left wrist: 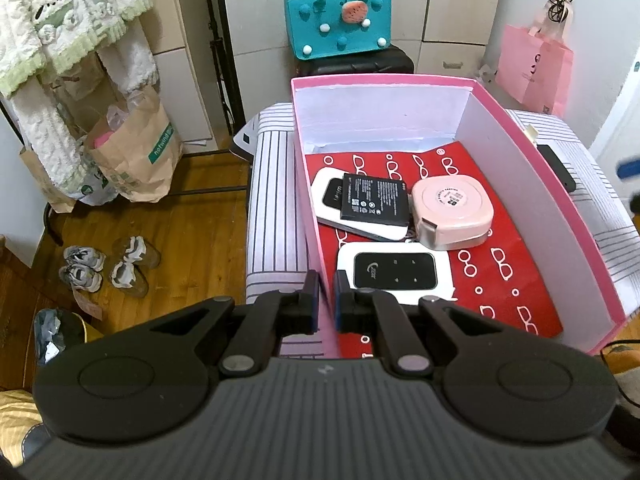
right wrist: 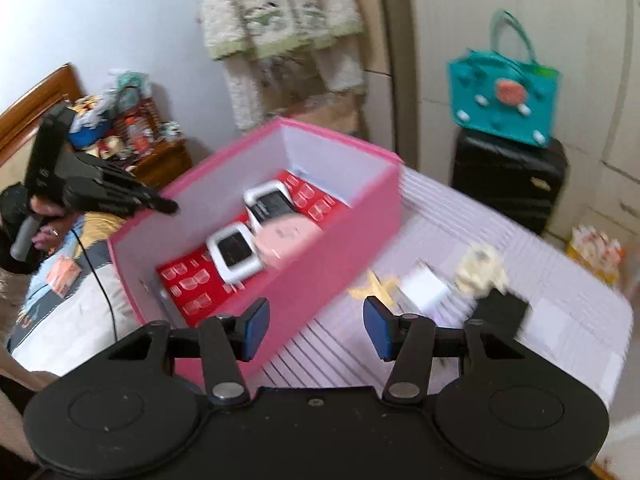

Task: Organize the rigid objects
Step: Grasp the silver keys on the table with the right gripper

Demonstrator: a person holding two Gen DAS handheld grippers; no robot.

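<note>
A pink box (left wrist: 540, 184) with a red patterned lining stands on a striped table. It holds two white pocket routers (left wrist: 394, 274), a black battery (left wrist: 374, 206) and a pink tape measure (left wrist: 452, 212). My left gripper (left wrist: 326, 300) is nearly shut astride the box's near left wall, touching or apart I cannot tell. My right gripper (right wrist: 316, 330) is open and empty over the box's outer wall (right wrist: 320, 264). On the table to its right lie a white charger (right wrist: 424, 288), a gold star (right wrist: 376, 286), a cream crumpled thing (right wrist: 480, 268) and a black flat object (right wrist: 502, 310).
A teal felt bag (left wrist: 338, 20) sits on a black suitcase (right wrist: 508, 188) behind the table. A pink paper bag (left wrist: 534, 66) hangs at right. Brown paper bags (left wrist: 132, 156) and shoes (left wrist: 104, 268) are on the wooden floor at left. A black slab (left wrist: 556, 166) lies right of the box.
</note>
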